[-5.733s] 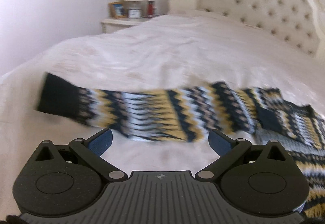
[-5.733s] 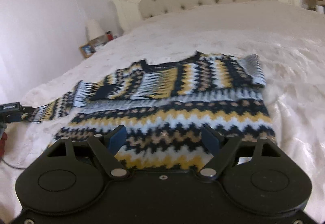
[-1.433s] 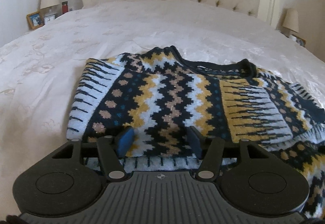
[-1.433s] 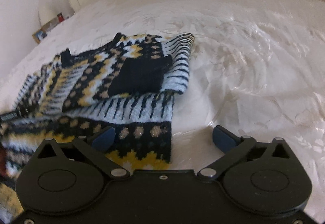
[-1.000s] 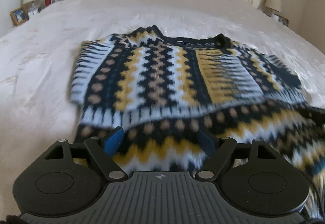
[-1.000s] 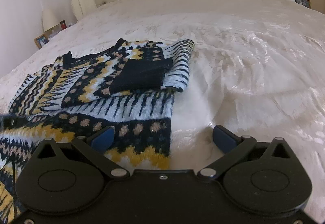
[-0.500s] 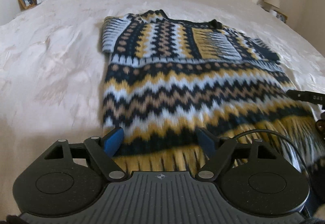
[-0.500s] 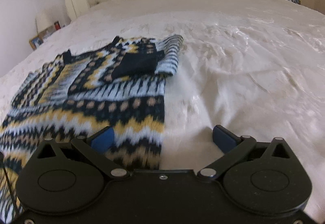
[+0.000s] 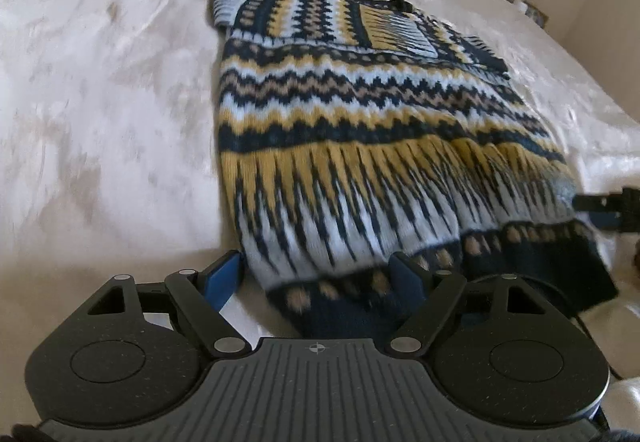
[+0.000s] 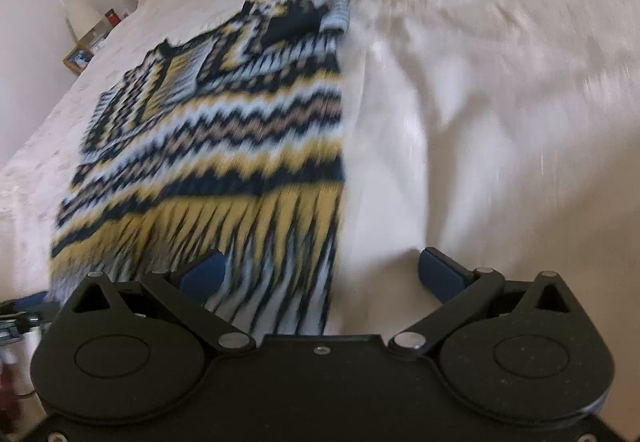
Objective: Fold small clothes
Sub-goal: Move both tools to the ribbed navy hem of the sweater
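A zigzag-knit sweater (image 9: 360,129), sleeves folded in, is approached at its hem by the left gripper (image 9: 316,274) and right gripper (image 10: 320,274), both open and empty; a hem grasp is needed next.

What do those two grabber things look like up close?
The left gripper is black with two blue fingertip pads, round discs, silver pins, a ribbed grey plate with a small crosshair mark, and a thin black cable. The right gripper looks alike, but its plate is smooth.

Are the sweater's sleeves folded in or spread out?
Folded in: both sleeves lie across the chest of the sweater, none stretching onto the bedspread.
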